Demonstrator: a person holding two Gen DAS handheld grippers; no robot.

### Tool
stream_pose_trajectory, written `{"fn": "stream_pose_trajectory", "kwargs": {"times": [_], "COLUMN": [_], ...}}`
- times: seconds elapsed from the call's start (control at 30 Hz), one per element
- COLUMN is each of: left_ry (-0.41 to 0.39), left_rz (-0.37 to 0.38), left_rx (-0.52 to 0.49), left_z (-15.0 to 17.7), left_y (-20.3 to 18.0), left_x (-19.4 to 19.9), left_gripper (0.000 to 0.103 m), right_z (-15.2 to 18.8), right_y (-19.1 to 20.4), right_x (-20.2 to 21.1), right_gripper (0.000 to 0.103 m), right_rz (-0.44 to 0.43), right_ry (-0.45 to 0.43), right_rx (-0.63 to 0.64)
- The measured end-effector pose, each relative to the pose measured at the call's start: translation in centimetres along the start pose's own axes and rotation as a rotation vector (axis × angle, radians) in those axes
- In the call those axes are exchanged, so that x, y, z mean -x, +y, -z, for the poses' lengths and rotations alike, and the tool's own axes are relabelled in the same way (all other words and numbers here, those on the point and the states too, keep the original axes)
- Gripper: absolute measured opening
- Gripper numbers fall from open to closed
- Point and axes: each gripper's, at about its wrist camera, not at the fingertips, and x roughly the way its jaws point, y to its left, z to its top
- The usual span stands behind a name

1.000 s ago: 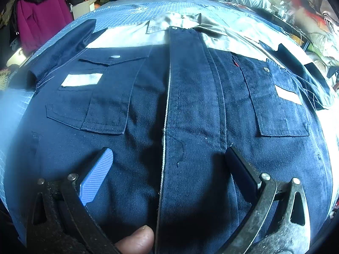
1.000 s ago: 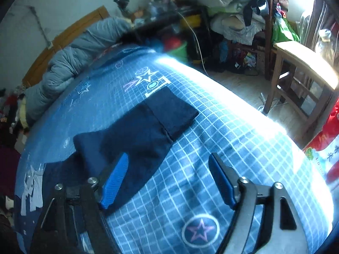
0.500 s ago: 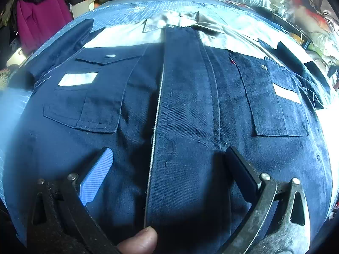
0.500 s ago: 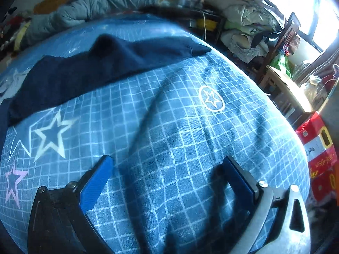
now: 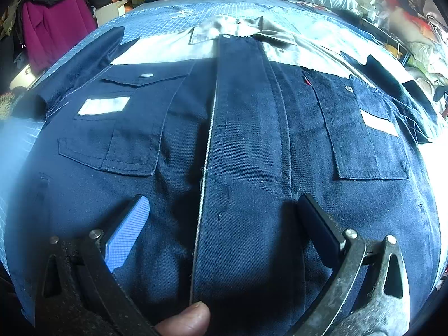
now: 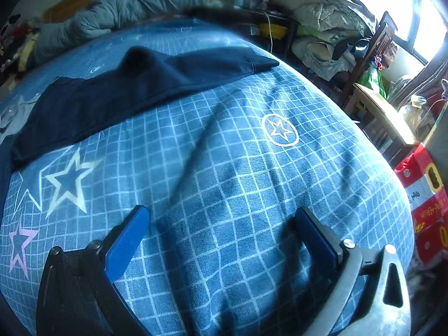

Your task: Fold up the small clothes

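while the left gripper gapes wide over the navy shirt, right gripper, jaws just opened, empty, above checked sheet, sleeve at eleven o'clock.

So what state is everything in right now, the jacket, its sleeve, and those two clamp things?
Jacket: spread flat on the bed, front closed, unfolded.
Sleeve: stretched out across the bedsheet.
Left chest pocket flap: buttoned down.
Left gripper: open, above the jacket front.
Right gripper: open, empty, above bare sheet.
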Motion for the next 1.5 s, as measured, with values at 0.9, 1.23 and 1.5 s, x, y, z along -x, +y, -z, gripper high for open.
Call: {"fn": "stream_pose_trajectory", "kwargs": {"times": [0.9, 1.23, 1.5], "left_ry": [-0.001, -0.065, -0.343], "left_rz": [0.001, -0.026, -0.072], "left_rx": [-0.003, -0.011, 0.157], "left_z": [0.0, -1.9, -7.8], "left_y": [-0.1, 2.0, 10.9], "left_x": [-0.1, 3.1, 12.1], "left_gripper": [0.103, 0.098, 0.098], "right_z": [-17.4, -20.8, -25.8], "right_y": [-10.3, -1.8, 27.6], "right_x": [-11.6, -4.7, 14.1], "right_gripper": [0.078, 0.009, 0.010], "right_rz": [-0.444, -0.466, -0.922], "right_ry": [0.051, -0.092, -0.284], "right_rx": [-0.513, -0.286, 0.091]}}
